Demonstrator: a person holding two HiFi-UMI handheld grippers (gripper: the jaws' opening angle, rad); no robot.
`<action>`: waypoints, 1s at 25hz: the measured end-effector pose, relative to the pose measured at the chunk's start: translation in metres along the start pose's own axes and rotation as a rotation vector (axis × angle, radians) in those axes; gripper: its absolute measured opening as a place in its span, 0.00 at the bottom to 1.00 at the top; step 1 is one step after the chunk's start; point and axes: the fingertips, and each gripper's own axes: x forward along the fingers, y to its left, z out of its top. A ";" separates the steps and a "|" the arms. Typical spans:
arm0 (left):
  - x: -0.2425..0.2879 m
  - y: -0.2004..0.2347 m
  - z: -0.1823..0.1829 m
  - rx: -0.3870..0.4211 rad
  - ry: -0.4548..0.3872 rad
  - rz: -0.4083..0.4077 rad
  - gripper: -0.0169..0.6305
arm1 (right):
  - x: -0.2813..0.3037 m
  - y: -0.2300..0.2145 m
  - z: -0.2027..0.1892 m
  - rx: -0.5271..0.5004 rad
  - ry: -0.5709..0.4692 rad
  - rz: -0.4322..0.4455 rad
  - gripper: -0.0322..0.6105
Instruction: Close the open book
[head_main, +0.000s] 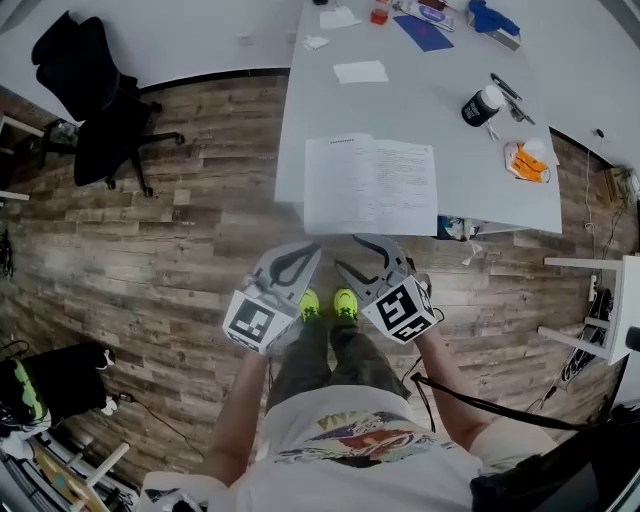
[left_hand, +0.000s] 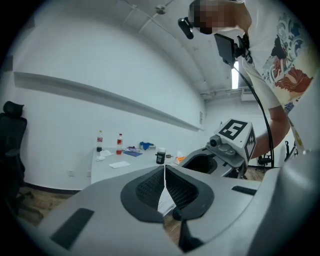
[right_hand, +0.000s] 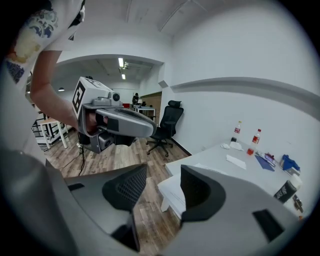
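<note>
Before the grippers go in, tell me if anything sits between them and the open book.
Nothing visible does. The open book lies at the near edge of the table, straight ahead of the left gripper and right gripper, with only open air between.

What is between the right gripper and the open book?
Nothing. In the head view the right gripper hangs short of the open book, with only a gap over wooden floor between them.
</note>
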 end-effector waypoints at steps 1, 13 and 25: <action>0.003 0.005 -0.003 -0.002 -0.007 -0.001 0.05 | 0.008 -0.001 -0.007 -0.003 0.013 -0.005 0.35; 0.031 0.047 -0.080 -0.012 -0.037 -0.010 0.05 | 0.085 -0.014 -0.095 -0.038 0.147 -0.062 0.37; 0.032 0.069 -0.140 -0.102 -0.029 0.026 0.05 | 0.135 -0.021 -0.150 -0.201 0.261 -0.121 0.37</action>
